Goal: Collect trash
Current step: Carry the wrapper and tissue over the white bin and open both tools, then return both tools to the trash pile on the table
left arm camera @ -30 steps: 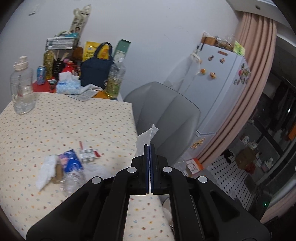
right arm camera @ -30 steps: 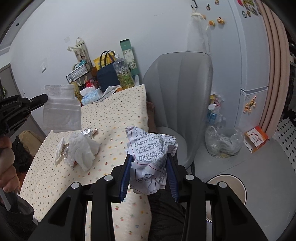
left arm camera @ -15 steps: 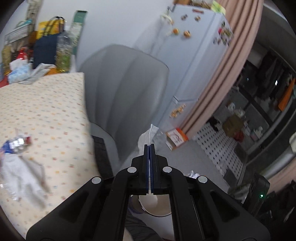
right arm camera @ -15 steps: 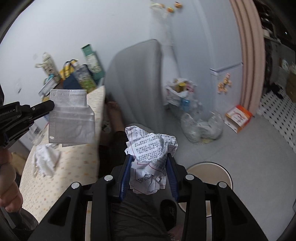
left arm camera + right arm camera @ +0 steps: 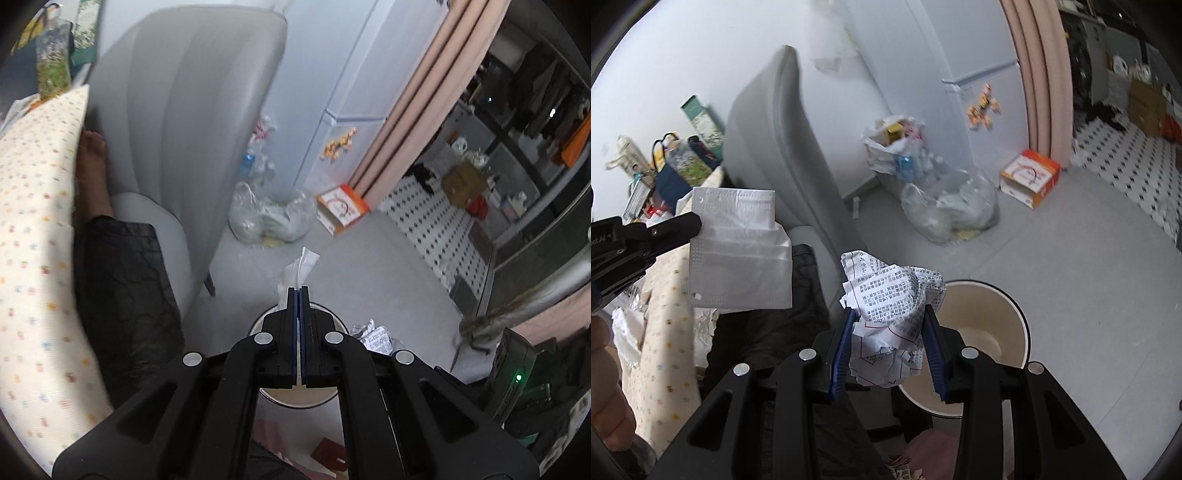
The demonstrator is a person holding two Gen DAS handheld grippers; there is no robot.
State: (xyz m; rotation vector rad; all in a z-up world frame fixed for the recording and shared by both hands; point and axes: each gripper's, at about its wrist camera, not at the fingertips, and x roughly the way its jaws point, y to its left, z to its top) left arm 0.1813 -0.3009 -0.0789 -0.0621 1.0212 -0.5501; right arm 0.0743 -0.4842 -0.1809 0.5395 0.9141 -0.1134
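Observation:
My left gripper [image 5: 299,291] is shut on a flat white face mask [image 5: 300,266], whose edge sticks out past the fingertips. It hangs over the round beige waste bin [image 5: 295,400] on the floor. In the right wrist view the same mask [image 5: 738,251] hangs broadside from the left gripper [image 5: 690,223] at the left. My right gripper [image 5: 889,314] is shut on a crumpled ball of printed paper [image 5: 890,295], just left of and above the bin [image 5: 1015,317]. That paper [image 5: 373,334] also shows beside the bin's rim in the left wrist view.
A grey chair [image 5: 184,110] stands beside the table with the dotted cloth [image 5: 33,221]. A person's leg in dark shorts [image 5: 122,280] lies between them. Clear plastic bags of waste [image 5: 949,206] and an orange-and-white box [image 5: 1030,177] sit on the floor by the fridge [image 5: 979,55].
Both grippers have swung away from the table and down toward the floor bin, which now shows under them. The mask and the crumpled paper stay held.

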